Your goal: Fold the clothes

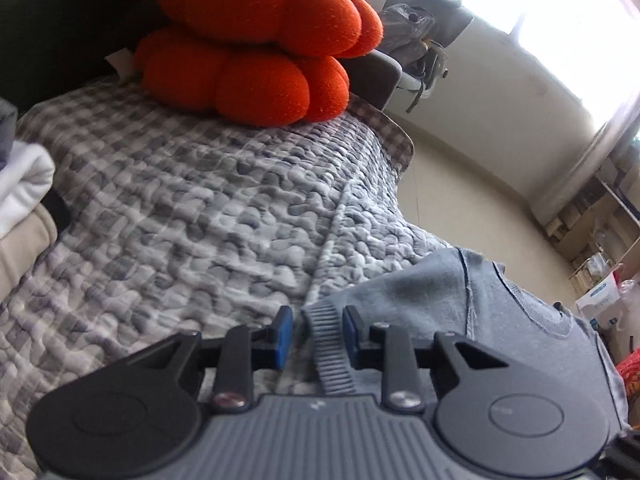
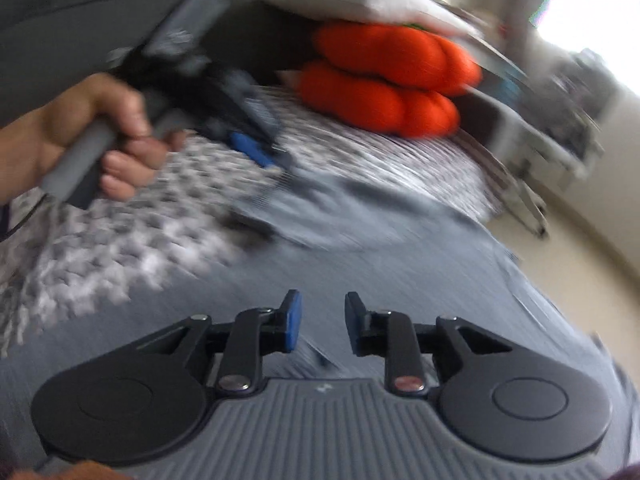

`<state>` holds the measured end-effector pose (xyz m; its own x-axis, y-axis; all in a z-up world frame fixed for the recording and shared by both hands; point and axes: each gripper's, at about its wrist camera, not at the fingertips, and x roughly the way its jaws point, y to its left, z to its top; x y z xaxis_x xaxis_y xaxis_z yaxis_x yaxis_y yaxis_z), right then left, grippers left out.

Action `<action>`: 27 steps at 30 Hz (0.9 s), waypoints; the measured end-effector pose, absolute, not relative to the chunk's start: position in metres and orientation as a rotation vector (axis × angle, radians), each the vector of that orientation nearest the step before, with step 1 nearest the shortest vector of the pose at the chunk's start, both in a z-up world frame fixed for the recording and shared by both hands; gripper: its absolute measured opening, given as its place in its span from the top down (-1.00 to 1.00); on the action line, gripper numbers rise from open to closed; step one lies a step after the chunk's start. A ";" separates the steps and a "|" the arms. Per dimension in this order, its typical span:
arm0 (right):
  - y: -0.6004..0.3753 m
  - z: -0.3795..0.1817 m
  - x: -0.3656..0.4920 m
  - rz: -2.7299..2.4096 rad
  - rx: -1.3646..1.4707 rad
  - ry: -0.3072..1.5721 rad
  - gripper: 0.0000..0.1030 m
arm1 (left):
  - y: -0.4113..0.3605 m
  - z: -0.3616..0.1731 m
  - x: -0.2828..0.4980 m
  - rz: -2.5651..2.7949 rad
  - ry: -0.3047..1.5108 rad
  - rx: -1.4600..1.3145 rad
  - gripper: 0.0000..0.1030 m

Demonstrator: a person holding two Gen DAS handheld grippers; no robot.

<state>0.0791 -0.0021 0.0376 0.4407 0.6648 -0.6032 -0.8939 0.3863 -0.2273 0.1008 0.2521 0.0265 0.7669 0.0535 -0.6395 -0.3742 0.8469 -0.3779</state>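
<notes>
Blue-grey sweater (image 2: 360, 264) sprawls over the checked quilt (image 1: 180, 200), its ribbed cuff (image 1: 332, 352) lying loose between the left gripper (image 1: 318, 334) jaws, unpinched. Right gripper (image 2: 323, 326) hovers parted, empty. Closing late, the cuff could slide free, spoiling the fold.

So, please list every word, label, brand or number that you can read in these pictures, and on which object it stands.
No text can be read.
White box with blue print, at the right edge of the left wrist view: too small and blurred to read.
Small pale mark on the grey ribbed body of each hand-held gripper: a logo shape, no letters legible.
</notes>
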 end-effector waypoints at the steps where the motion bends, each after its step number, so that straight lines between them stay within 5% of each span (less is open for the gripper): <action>1: 0.010 0.036 0.075 1.058 -0.600 0.441 0.46 | 0.256 0.026 0.098 0.239 0.658 -0.534 0.26; 3: 0.036 0.030 0.069 1.087 -0.662 0.403 0.45 | 0.264 0.024 0.095 0.233 0.660 -0.574 0.12; 10: 0.104 0.010 0.068 0.992 -0.813 0.365 0.56 | 0.284 0.017 0.079 0.194 0.666 -0.693 0.09; 11: 0.106 0.012 0.072 0.986 -0.778 0.394 0.89 | 0.284 0.017 0.076 0.179 0.663 -0.713 0.08; 15: 0.091 0.021 0.079 0.979 -0.623 0.448 0.93 | 0.274 0.025 0.072 0.127 0.643 -0.731 -0.02; 19: 0.056 0.029 0.106 0.951 -0.317 0.577 0.93 | 0.263 0.028 0.077 0.084 0.647 -0.780 -0.38; 27: 0.041 0.021 0.126 0.951 -0.108 0.670 0.93 | 0.240 0.012 0.105 0.063 0.711 -0.777 -0.39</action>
